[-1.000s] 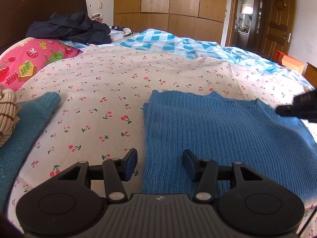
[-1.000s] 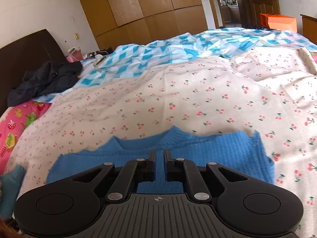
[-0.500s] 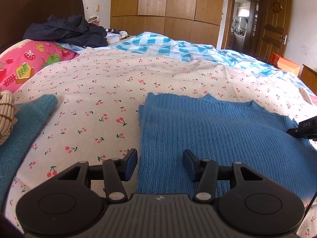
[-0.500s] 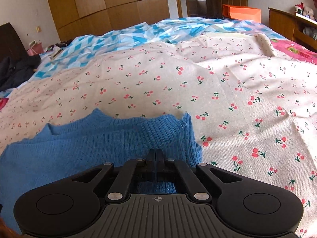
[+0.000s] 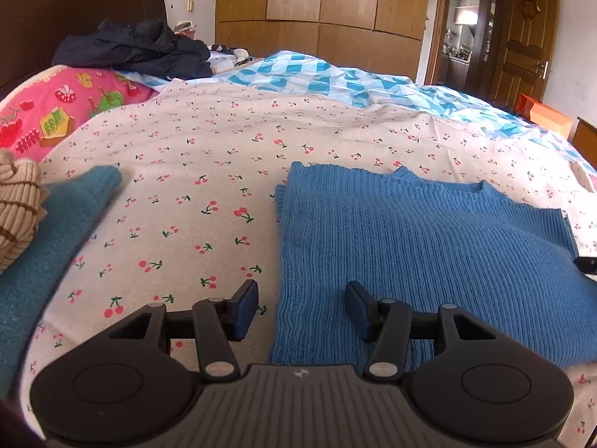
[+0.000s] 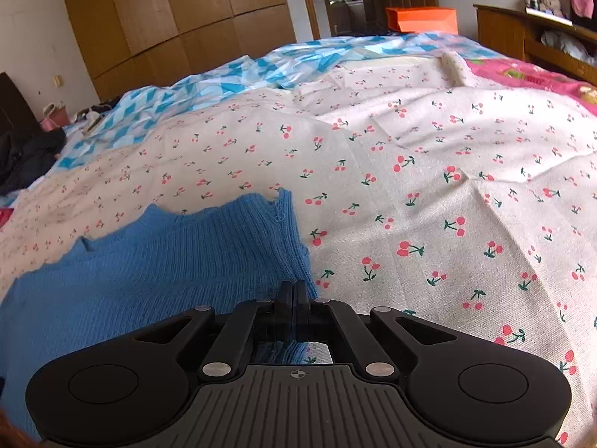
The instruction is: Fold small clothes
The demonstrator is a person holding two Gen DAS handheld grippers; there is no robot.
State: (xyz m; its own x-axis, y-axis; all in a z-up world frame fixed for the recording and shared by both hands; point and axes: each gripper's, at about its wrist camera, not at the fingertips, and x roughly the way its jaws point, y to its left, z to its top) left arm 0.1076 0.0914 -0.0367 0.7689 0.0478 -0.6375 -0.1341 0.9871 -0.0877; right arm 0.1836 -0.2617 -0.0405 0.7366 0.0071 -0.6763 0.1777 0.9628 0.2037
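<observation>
Blue sweater [image 5: 429,246] lay flat on the cherry-print bed sheet [image 5: 209,171]. Left hand-held gripper [image 5: 301,308] stood released above its near-left edge; right hand-held gripper [image 6: 293,300] was clenched at its right edge, whether grasping cloth I cannot tell.

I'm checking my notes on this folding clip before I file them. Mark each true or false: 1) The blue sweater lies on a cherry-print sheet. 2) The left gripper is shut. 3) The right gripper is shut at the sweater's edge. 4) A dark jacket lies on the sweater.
1) The blue sweater lies on a cherry-print sheet. True.
2) The left gripper is shut. False: its jaws stand apart, over the sweater's left edge.
3) The right gripper is shut at the sweater's edge. True.
4) A dark jacket lies on the sweater. False: it sits far off, by the headboard.
</observation>
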